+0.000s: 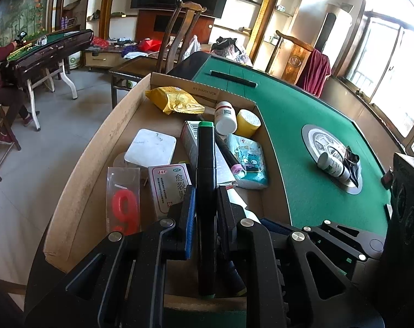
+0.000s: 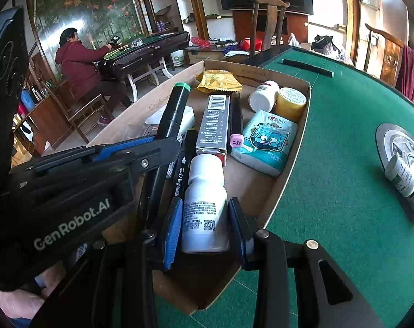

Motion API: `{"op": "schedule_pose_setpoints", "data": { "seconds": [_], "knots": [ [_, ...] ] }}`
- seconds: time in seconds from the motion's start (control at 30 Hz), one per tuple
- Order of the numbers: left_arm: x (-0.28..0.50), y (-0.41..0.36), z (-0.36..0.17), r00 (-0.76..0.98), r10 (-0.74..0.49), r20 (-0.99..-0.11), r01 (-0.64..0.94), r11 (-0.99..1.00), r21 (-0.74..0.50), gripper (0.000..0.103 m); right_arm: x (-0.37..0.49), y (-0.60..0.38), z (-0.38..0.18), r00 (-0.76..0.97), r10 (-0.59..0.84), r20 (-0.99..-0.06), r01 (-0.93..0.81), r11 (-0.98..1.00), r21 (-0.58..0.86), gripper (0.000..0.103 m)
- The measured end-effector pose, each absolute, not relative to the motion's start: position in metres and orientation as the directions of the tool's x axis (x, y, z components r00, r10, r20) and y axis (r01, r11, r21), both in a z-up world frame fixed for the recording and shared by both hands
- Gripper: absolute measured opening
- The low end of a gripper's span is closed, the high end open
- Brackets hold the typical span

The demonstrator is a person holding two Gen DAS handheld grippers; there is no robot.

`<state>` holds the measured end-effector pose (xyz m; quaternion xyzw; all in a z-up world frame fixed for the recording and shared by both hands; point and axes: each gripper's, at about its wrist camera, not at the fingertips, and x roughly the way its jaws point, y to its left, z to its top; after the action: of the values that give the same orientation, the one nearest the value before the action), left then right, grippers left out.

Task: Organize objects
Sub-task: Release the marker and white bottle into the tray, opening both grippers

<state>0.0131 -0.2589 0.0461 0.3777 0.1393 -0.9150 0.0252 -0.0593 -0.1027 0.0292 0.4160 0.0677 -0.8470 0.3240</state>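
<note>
Black tongs [image 2: 204, 227] with blue pads [image 2: 173, 232], silver screws and white "GenRobot.AI" lettering

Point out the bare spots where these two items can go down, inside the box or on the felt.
Inside the cardboard box, the free floor lies nearest the tongs, below the tissue pack. The box's middle and far end are crowded. Outside, the green felt is bare between the box wall and the round centre plate, where a small bottle lies.

"GenRobot.AI" runs along the left gripper [image 2: 163, 147] body; a red candle [image 1: 124, 210] forms a 9; the pink marker cap [image 2: 236, 143] reads 17 (box print too small).
</note>
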Motion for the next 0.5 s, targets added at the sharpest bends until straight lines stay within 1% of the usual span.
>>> {"op": "schedule_pose_setpoints", "data": {
  "seconds": [0.17,0.23,0.27,0.3,0.37,0.5],
  "knots": [
    [0.013,-0.261,0.047,-0.705,0.061,-0.706,0.161,-0.957,-0.243,0.017,-0.055,-0.098,0.034,-0.449,-0.498,-0.742,0.608,-0.779,0.154,0.034],
    [0.013,-0.262,0.048,-0.7,0.067,-0.711,0.166,-0.953,-0.253,0.021,-0.054,-0.096,0.035,-0.448,-0.5,-0.741,0.606,-0.779,0.16,0.034],
    [0.013,-0.262,0.049,-0.7,0.07,-0.711,0.166,-0.952,-0.257,0.028,-0.054,-0.093,0.036,-0.445,-0.505,-0.74,0.604,-0.779,0.169,0.034],
    [0.014,-0.263,0.05,-0.701,0.072,-0.709,0.168,-0.95,-0.262,0.039,-0.054,-0.091,0.037,-0.444,-0.509,-0.738,0.602,-0.779,0.175,0.035],
    [0.016,-0.263,0.052,-0.704,0.057,-0.708,0.179,-0.95,-0.255,0.051,-0.053,-0.087,0.04,-0.445,-0.517,-0.732,0.6,-0.778,0.184,0.034],
    [0.017,-0.262,0.057,-0.711,0.053,-0.701,0.185,-0.948,-0.259,0.051,-0.055,-0.075,0.048,-0.451,-0.534,-0.715,0.586,-0.782,0.213,0.034]
  ]
}}
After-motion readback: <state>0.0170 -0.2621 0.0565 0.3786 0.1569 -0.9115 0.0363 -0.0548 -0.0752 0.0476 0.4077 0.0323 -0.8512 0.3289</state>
